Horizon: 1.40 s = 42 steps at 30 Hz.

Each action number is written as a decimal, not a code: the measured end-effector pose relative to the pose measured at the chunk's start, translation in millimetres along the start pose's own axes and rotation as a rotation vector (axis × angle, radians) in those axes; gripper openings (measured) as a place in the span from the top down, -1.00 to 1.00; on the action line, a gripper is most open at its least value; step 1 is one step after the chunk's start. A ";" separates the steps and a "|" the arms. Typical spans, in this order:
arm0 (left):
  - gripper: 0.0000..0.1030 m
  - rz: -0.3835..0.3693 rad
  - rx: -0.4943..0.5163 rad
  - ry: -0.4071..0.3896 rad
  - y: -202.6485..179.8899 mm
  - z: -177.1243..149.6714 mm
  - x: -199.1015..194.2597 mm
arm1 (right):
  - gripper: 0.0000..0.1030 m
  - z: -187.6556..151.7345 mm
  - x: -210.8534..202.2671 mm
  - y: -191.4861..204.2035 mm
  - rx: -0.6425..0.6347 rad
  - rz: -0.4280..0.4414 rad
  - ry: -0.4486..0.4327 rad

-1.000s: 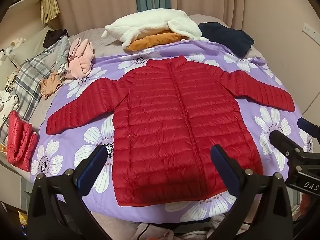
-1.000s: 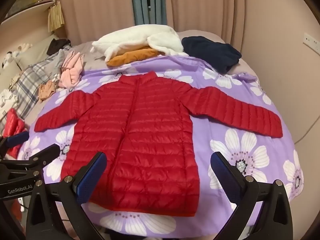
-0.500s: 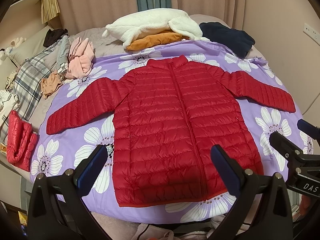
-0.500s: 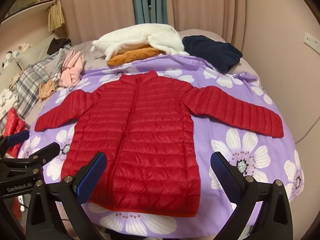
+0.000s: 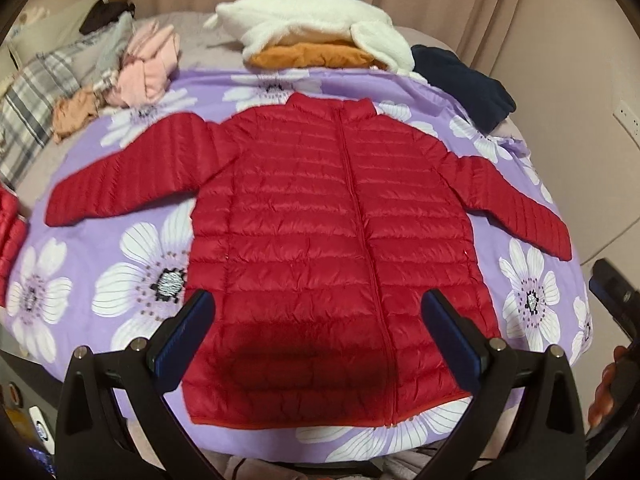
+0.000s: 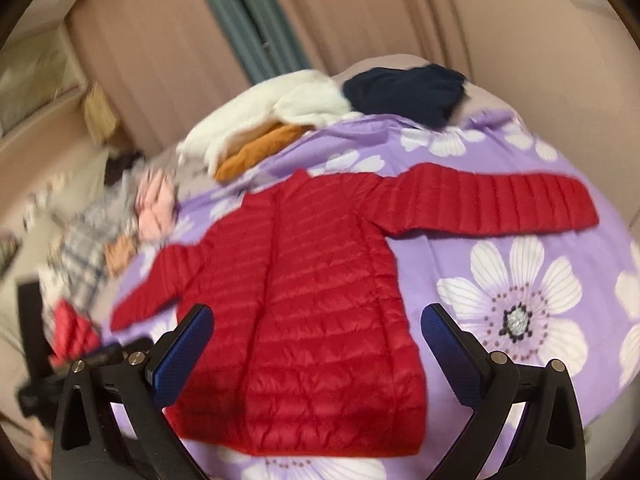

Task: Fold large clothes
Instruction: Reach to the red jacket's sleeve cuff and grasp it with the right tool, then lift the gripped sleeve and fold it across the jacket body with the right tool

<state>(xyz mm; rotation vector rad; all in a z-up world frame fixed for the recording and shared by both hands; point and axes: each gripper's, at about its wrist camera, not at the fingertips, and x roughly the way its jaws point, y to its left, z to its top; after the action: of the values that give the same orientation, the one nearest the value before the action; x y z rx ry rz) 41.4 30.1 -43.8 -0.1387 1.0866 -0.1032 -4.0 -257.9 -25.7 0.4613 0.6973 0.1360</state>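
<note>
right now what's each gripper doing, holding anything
left gripper: open, empty, above the red jacket
right gripper: open, empty

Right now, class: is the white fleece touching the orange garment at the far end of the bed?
Touching. The left wrist view shows the white fleece lying directly on top of the orange garment, with no gap between them.

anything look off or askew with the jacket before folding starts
Nothing stands out. The jacket lies flat, zipped, with both sleeves spread on the floral sheet. Both tools, left and right, hang open above its hem.
</note>
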 end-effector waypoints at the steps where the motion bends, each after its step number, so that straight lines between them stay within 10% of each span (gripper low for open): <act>1: -1.00 -0.011 0.013 -0.007 1.9 -0.4 5.1 | -0.99 1.8 1.7 -10.4 0.041 0.002 0.017; 6: -1.00 -0.143 -0.051 0.003 8.1 -2.6 26.4 | -0.99 3.1 4.2 -76.7 0.254 0.089 -0.069; 14: -0.99 -0.105 -0.196 0.051 27.4 5.0 66.5 | -0.99 -0.8 21.1 -183.3 0.488 0.046 -0.183; 22: -0.99 -0.223 -0.176 0.032 13.5 22.2 89.6 | -0.99 17.4 56.0 -251.0 0.617 0.032 -0.223; 30: -0.99 -0.174 -0.136 0.075 -0.9 33.9 113.5 | -0.84 45.0 82.7 -292.8 0.720 -0.026 -0.294; 36: -0.99 -0.159 -0.105 0.082 -5.1 39.4 123.4 | -0.56 46.8 78.4 -317.6 0.817 -0.045 -0.367; 42: -0.99 -0.165 -0.104 0.080 -7.3 43.5 129.0 | 0.34 40.6 77.0 -332.2 0.862 -0.066 -0.357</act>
<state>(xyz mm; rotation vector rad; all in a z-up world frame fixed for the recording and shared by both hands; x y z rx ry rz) 139.4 6.1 -135.4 -0.3202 1.1597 -0.2022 70.6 -547.7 -194.1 1.2504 0.3876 -0.3223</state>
